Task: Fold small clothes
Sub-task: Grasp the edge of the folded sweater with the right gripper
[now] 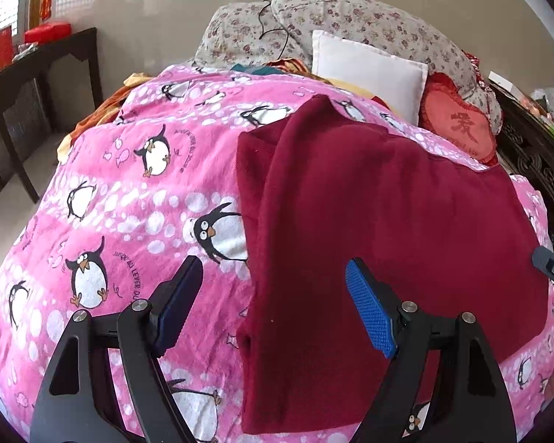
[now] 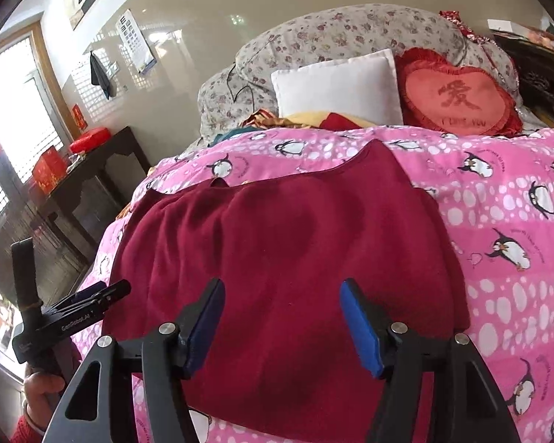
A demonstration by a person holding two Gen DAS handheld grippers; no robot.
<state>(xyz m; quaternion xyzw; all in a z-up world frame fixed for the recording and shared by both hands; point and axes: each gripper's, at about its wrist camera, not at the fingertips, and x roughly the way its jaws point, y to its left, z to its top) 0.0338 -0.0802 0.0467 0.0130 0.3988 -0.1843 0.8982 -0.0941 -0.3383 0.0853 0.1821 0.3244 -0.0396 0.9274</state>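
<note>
A dark red garment (image 1: pixel 369 229) lies spread flat on the pink penguin bedspread (image 1: pixel 129 192); a folded strip runs along its left side in the left wrist view. It also shows in the right wrist view (image 2: pixel 284 243). My left gripper (image 1: pixel 273 302) is open and empty, hovering over the garment's left edge near its front. My right gripper (image 2: pixel 280 325) is open and empty above the garment's near edge. The left gripper also shows in the right wrist view (image 2: pixel 92 295), at the garment's left side. The tip of the right gripper (image 1: pixel 552 267) shows at the right edge of the left wrist view.
A white pillow (image 2: pixel 339 86), a red heart cushion (image 2: pixel 458 96) and a floral quilt (image 2: pixel 332 33) lie at the head of the bed. A dark side table (image 2: pixel 92 170) with red boxes stands left of the bed. A carved dark headboard (image 1: pixel 535 155) is at right.
</note>
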